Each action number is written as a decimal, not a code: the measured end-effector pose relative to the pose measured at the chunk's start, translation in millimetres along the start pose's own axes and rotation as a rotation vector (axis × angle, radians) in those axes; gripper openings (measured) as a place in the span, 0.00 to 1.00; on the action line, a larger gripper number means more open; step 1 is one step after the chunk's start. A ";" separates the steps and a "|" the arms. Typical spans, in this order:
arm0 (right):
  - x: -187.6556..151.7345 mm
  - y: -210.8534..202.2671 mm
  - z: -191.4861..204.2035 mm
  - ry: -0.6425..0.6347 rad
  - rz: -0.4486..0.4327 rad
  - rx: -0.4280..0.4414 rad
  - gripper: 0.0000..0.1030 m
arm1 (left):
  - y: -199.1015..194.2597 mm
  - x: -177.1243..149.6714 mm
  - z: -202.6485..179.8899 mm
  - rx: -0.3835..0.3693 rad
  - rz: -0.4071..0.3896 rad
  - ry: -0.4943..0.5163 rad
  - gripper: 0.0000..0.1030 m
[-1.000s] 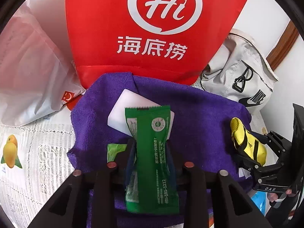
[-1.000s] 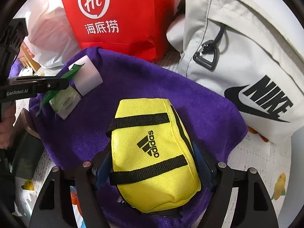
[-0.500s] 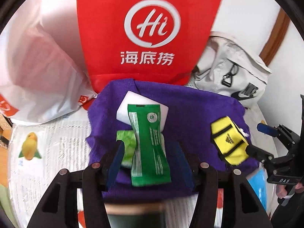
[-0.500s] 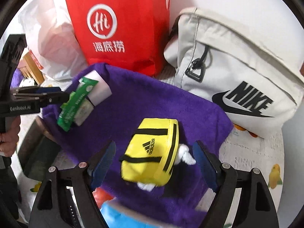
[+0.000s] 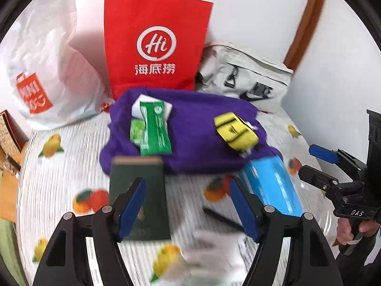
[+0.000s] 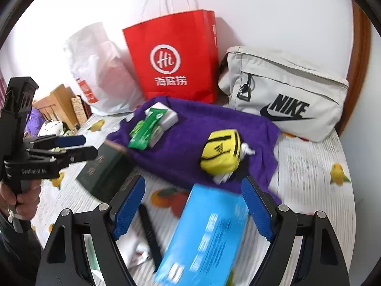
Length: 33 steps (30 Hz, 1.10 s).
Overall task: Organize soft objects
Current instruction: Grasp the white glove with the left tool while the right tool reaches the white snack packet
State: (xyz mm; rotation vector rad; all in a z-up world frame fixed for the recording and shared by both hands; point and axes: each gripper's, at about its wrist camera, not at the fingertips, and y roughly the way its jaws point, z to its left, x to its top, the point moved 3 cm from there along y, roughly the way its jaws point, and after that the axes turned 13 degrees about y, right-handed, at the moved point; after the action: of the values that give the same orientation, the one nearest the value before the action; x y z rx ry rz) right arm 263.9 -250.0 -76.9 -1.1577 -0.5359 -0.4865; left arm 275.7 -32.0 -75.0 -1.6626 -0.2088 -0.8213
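Note:
A purple towel [image 5: 195, 124] [image 6: 190, 138] lies on the fruit-print sheet. On its left lie a green packet [image 5: 153, 128] [image 6: 145, 128], a white sponge [image 5: 139, 104] [image 6: 171, 118] and a small light-green pack [image 5: 136, 132]. A yellow Adidas pouch [image 5: 235, 131] [image 6: 220, 152] lies on its right. My left gripper [image 5: 188, 209] is open and empty, well back from the towel. My right gripper [image 6: 193, 205] is open and empty, also drawn back; it shows at the right of the left wrist view [image 5: 319, 164].
A red paper bag [image 5: 154, 45] [image 6: 173, 59], a white plastic bag [image 5: 47, 71] and a grey Nike bag [image 5: 247, 81] [image 6: 285, 100] stand behind the towel. A dark green booklet [image 5: 138, 190] [image 6: 104, 169], a blue box [image 5: 273, 186] [image 6: 209, 236] and a black pen [image 6: 150, 233] lie in front.
Both grippers have opened, let go of the green packet and the yellow pouch on the towel, and pulled back and up. More of the bed now shows.

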 end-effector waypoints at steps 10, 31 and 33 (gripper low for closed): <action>-66.9 -42.4 6.2 0.058 -0.007 0.037 0.80 | -12.8 -75.1 -11.0 0.013 0.058 -0.085 0.72; -158.3 -33.9 -14.4 0.061 0.075 -0.025 0.80 | 68.1 -110.7 -92.3 0.036 0.116 0.103 0.59; -161.3 -31.8 -17.1 0.069 0.083 -0.032 0.80 | 65.4 -108.5 -88.8 0.018 0.098 0.098 0.32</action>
State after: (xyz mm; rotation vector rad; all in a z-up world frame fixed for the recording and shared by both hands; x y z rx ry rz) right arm 121.6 -262.9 -160.1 -1.1842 -0.4196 -0.4631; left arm 196.6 -99.6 -189.5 -1.5988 -0.0665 -0.8220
